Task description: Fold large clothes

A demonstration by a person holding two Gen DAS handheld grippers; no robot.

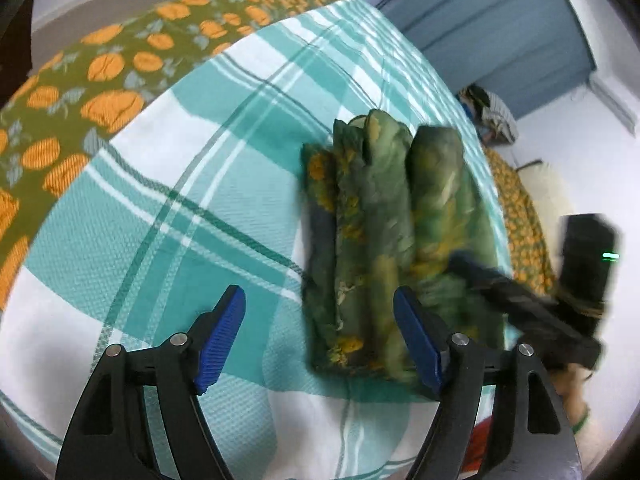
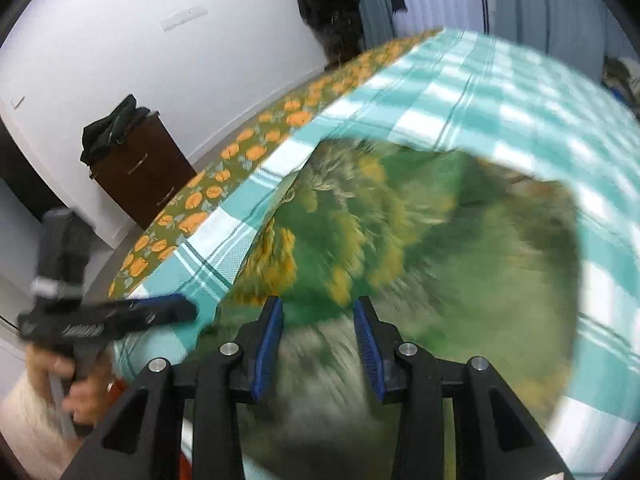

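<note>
The left tongs stand wide apart with nothing between the blue pads; only the checked bedspread shows in the gap. One pad overlaps the near corner of the folded green floral garment in the picture, though whether it touches I cannot tell. That spread suits a release: the bundle lies on its own, in several thick folds, so it needs no holding on this side.

The right tongs are partly closed, the pads set a modest way apart above the same garment, which fills their view in heavy blur. Whether cloth is pinched there I cannot tell. From the left view they reach in low over the garment's right edge, probably to press or square the last fold.

The garment rests on the bedspread near the bed's right-hand edge in the left view, with an orange-patterned sheet showing along the far border. The folding looks nearly finished.
</note>
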